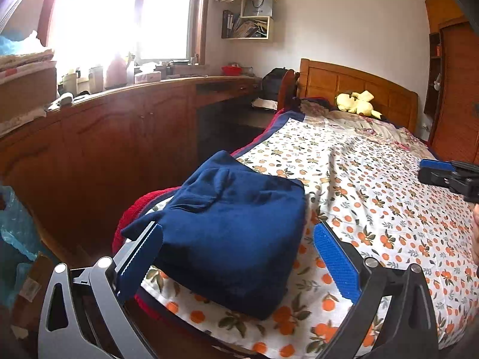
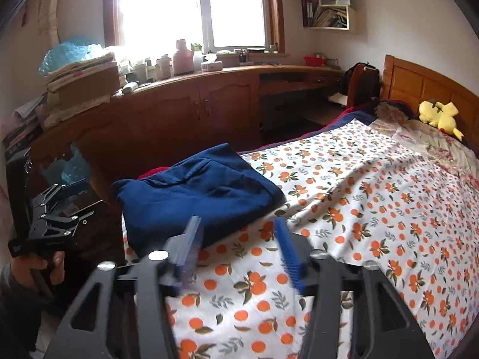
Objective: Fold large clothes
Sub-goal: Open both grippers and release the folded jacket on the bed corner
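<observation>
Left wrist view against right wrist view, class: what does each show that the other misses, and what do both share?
Only the left wrist view shows the wardrobe beyond the headboard. Only the right wrist view shows the hand gripping the left gripper, plus the stacked linens. Both share the folded navy garment, orange-print sheet, yellow plush toy and window.

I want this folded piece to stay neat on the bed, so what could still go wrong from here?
1. The folded navy garment lies at the bed's corner, beside the drop to the floor; a nudge might tip it off.
2. The left gripper is open with its fingers either side of the garment's near edge, so moving it away carelessly could snag a layer and undo the fold.
3. The orange-print sheet is wrinkled next to the garment, which may let it slump.
</observation>
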